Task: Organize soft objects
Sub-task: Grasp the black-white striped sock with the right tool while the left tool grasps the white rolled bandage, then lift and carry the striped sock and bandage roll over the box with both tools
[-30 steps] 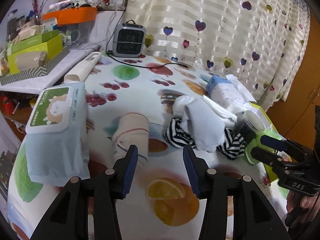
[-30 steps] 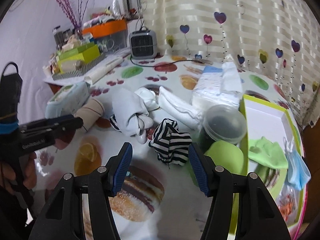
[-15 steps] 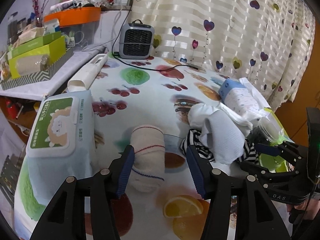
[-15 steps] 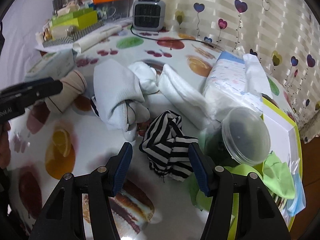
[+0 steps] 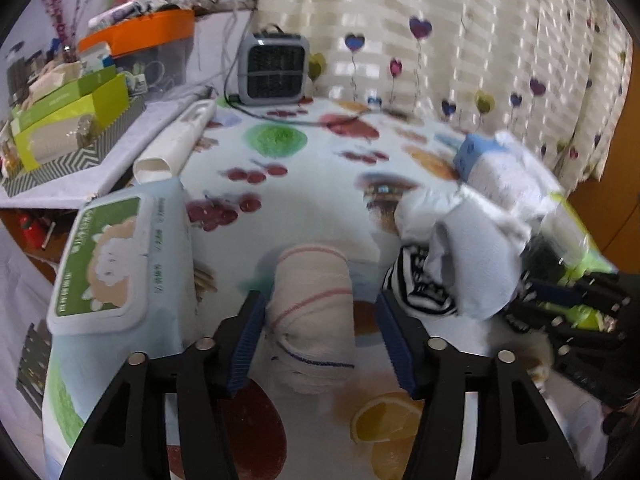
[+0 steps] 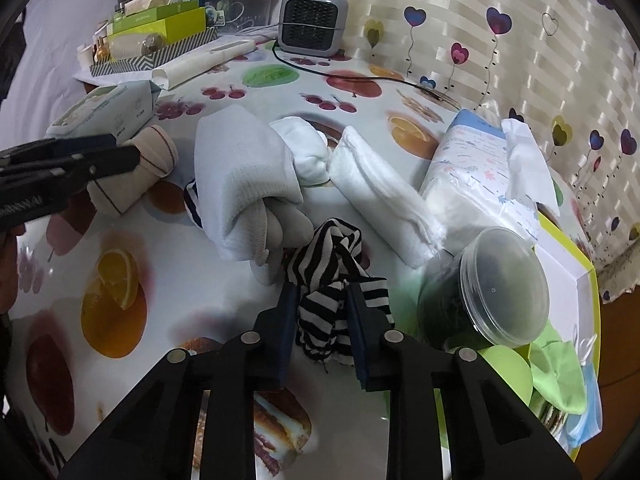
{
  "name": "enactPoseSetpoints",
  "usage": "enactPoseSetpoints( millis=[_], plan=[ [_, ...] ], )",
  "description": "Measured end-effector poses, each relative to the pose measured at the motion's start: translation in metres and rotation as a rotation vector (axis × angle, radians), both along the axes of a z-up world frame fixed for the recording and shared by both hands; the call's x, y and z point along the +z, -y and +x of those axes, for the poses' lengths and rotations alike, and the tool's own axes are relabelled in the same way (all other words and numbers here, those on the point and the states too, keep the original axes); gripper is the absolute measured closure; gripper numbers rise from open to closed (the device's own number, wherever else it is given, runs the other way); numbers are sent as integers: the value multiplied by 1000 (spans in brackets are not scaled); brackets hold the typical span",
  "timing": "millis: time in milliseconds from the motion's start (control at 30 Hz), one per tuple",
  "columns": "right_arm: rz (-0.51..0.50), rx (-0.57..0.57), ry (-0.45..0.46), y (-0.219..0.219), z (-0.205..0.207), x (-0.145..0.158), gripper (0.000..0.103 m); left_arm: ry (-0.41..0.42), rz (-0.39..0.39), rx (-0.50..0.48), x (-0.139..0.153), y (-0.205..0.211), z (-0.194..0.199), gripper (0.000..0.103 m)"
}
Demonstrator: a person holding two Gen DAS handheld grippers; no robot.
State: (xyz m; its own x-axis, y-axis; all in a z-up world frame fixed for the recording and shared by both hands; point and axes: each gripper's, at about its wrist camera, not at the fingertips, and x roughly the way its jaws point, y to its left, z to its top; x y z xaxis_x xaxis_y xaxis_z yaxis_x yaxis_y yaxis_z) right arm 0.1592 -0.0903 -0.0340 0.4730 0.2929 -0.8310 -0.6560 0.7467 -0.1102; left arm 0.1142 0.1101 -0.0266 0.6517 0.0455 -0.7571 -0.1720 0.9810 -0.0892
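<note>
Left wrist view: the left claw [image 5: 318, 334], whose jaws have just been opening, stands spread around the beige sock roll [image 5: 314, 312] near the surface's [image 5: 320, 184] front edge, pads not pressing it. Right wrist view: the right claw [image 6: 322, 322], jaws just closing, pinches the striped cloth [image 6: 334, 280] beside the lidded tub [image 6: 496, 288].

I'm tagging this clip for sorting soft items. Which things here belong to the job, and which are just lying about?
Job:
- black-and-white striped cloth, pinched in the right claw
- beige rolled sock, between the open left claw
- white sock bundle
- folded white cloth

Lying about:
- small heater
- wet-wipes pack
- lidded plastic tub
</note>
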Motion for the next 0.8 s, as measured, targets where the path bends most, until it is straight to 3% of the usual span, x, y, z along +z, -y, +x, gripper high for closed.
enactPoseSetpoints(
  millis=[167, 333, 400, 800],
  plan=[
    [17, 1, 4, 2, -2, 3, 84, -5, 14, -6, -1, 3, 1, 44],
    [34, 3, 6, 4, -6, 6, 91, -23, 81, -15, -5, 12, 3, 46],
    [40, 3, 7, 4, -7, 7, 91, -37, 109, -19, -8, 15, 4, 57],
    [110, -20, 17, 19, -16, 19, 92, 5, 89, -3, 1, 14, -8, 58]
  ],
)
